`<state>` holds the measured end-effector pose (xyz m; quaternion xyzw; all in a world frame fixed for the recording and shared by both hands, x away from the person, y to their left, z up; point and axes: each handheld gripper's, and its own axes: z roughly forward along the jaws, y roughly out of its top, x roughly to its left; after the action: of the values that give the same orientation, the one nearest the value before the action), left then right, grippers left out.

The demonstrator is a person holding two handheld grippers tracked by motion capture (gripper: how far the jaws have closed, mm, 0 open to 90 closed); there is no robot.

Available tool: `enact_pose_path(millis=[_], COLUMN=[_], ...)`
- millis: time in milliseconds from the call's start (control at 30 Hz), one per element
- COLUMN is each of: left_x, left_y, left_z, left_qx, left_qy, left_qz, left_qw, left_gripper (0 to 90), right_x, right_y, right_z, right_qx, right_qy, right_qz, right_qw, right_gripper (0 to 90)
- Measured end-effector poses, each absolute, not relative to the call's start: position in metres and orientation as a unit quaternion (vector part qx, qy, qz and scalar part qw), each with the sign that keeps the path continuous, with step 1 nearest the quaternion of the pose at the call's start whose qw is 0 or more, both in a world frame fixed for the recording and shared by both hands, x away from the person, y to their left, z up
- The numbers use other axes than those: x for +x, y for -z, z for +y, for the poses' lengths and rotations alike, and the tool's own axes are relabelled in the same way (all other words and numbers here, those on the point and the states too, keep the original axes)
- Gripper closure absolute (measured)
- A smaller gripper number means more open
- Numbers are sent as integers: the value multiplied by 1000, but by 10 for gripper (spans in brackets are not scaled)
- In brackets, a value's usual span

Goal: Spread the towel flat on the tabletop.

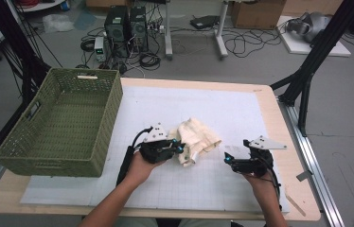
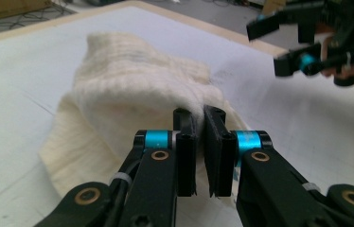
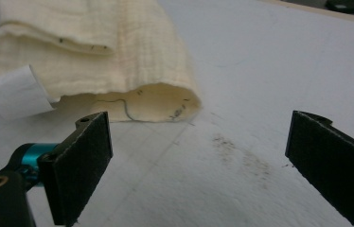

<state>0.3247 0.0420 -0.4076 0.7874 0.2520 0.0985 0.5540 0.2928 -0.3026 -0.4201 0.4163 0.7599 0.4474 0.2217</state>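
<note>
My left gripper is clamped on a fold of the cream cloth, which lies mid-mat on the white grid mat. My right gripper hangs released just beside the cloth's edge.

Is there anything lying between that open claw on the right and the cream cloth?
No, just bare white mat separates the right gripper from the cream cloth, as the right gripper view shows.
</note>
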Motion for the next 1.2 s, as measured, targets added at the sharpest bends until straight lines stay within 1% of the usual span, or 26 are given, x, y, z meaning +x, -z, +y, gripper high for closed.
enact_pose_path(millis=[33,100,200,300,433,600,633,733,767,800,833,900,967,1067,1200], left_x=[328,333,339,346,356,362,364,367,368,368,369,370,371,373,374], left_y=[404,400,397,394,388,384,383,384,385,385,385,385,385,386,387], left_z=[47,52,57,60,63,65,67,71,72,73,74,76,77,79,83], left_qx=[776,762,754,746,736,734,734,736,735,735,735,733,731,731,728], left_qy=[-98,-97,-103,-108,-113,-120,-124,-127,-128,-127,-128,-129,-131,-132,-135], left_qz=[263,276,287,300,314,319,323,327,330,333,333,337,341,346,353], left_qw=[564,578,582,585,589,587,585,579,578,577,577,576,576,573,572], left_gripper=[832,832,832,832,834,834,834,834,834,834,834,834,834,834,834], right_x=[294,295,297,299,306,318,324,331,333,335,336,335,333,330,322], right_y=[421,422,424,427,431,437,442,447,449,451,450,450,449,448,446], right_z=[-296,-288,-280,-270,-253,-235,-227,-219,-216,-214,-213,-212,-210,-210,-211], right_qx=[405,395,383,365,340,326,322,320,320,320,317,309,302,295,276], right_qy=[-450,-450,-447,-448,-444,-428,-424,-415,-412,-406,-408,-408,-405,-403,-410], right_qz=[768,775,784,796,810,825,831,838,840,843,845,849,854,859,867], right_qw=[210,201,195,182,177,171,161,152,148,144,138,128,126,116,66], right_gripper=[174,180,237,343,419,463,489,531,561,614,688,792,857,869,873])
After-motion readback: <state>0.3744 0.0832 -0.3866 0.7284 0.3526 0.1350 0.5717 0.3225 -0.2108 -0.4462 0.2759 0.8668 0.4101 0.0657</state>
